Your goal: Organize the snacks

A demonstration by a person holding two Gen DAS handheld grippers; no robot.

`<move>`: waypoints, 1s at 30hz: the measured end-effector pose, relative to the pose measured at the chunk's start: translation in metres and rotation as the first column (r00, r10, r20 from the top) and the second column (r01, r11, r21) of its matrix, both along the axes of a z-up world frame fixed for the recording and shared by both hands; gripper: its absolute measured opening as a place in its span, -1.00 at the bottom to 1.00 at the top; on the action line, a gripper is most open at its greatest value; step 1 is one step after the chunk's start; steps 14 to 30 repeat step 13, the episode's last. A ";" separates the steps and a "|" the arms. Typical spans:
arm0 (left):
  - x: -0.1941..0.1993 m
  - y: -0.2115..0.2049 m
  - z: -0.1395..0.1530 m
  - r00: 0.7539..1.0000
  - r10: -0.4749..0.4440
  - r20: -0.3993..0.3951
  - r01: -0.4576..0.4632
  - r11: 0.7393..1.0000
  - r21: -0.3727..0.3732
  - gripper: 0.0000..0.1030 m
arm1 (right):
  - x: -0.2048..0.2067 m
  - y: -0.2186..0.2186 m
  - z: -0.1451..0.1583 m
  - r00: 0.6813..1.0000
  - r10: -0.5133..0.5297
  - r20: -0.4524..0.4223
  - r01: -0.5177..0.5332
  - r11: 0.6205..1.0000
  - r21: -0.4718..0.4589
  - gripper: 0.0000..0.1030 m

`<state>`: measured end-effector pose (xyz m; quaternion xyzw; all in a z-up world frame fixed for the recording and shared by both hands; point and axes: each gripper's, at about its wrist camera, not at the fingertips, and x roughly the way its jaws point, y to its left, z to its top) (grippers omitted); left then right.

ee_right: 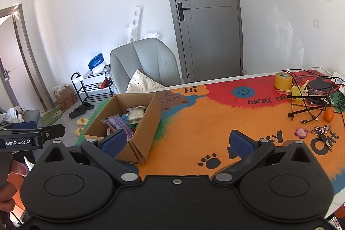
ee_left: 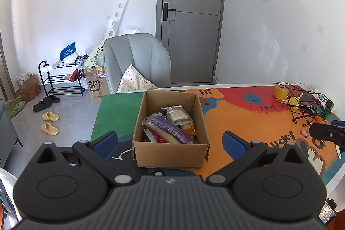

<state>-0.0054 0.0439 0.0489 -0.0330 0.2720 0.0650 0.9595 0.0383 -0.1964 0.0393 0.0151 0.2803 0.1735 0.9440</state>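
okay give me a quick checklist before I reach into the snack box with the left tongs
1. Left tongs open and empty: ok.
2. Right tongs open and empty: ok.
3. Cardboard box open on top, snacks reachable: ok.
4. Purple packet on top of the pile, free to grab: ok.
5. Bare mat beside the box for laying snacks out: ok.
6. What lies under the top packets: cannot tell.

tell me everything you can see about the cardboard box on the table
The cardboard box is plain brown corrugated card, open at the top with its flaps folded down inside. It sits upright on the colourful table mat, near the table's left end. Inside lie snack packets, among them a long purple one and a clear pack of pale bars. Neither gripper touches it.
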 end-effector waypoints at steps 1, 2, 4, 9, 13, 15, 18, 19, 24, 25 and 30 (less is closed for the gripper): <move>0.000 0.000 0.000 1.000 0.001 0.001 -0.001 1.000 0.000 0.99 | 0.000 0.000 0.000 1.000 0.001 0.001 -0.001 1.000 0.000 1.00; 0.000 0.000 0.000 1.000 0.000 0.001 0.000 1.000 0.000 0.99 | 0.000 0.001 0.000 1.000 0.001 0.001 -0.001 1.000 -0.001 1.00; 0.000 0.000 0.000 1.000 0.000 0.000 0.000 1.000 0.001 0.99 | 0.000 0.000 0.000 1.000 0.001 -0.002 -0.001 1.000 0.000 1.00; 0.000 0.001 -0.001 1.000 -0.001 0.002 0.001 1.000 0.000 0.99 | 0.000 -0.001 -0.001 1.000 -0.001 -0.007 0.001 1.000 0.000 1.00; 0.000 0.001 -0.001 1.000 0.000 0.001 0.000 1.000 0.001 0.99 | 0.000 0.001 -0.002 1.000 0.003 -0.010 -0.003 1.000 -0.001 1.00; 0.000 0.001 -0.001 1.000 0.000 0.001 0.000 1.000 0.001 0.99 | 0.000 0.001 -0.002 1.000 0.003 -0.010 -0.003 1.000 -0.001 1.00; 0.000 0.001 -0.001 1.000 0.000 0.001 0.000 1.000 0.001 0.99 | 0.000 0.001 -0.002 1.000 0.003 -0.010 -0.003 1.000 -0.001 1.00; 0.000 0.001 -0.001 1.000 0.000 0.001 0.000 1.000 0.001 0.99 | 0.000 0.001 -0.002 1.000 0.003 -0.010 -0.003 1.000 -0.001 1.00; 0.000 0.001 -0.001 1.000 0.000 0.001 0.000 1.000 0.001 0.99 | 0.000 0.001 -0.002 1.000 0.003 -0.010 -0.003 1.000 -0.001 1.00; 0.000 0.001 -0.001 1.000 0.000 0.001 0.000 1.000 0.001 0.99 | 0.000 0.001 -0.002 1.000 0.003 -0.010 -0.003 1.000 -0.001 1.00; 0.000 0.001 -0.001 1.000 0.000 0.001 0.000 1.000 0.001 0.99 | 0.000 0.001 -0.002 1.000 0.003 -0.010 -0.003 1.000 -0.001 1.00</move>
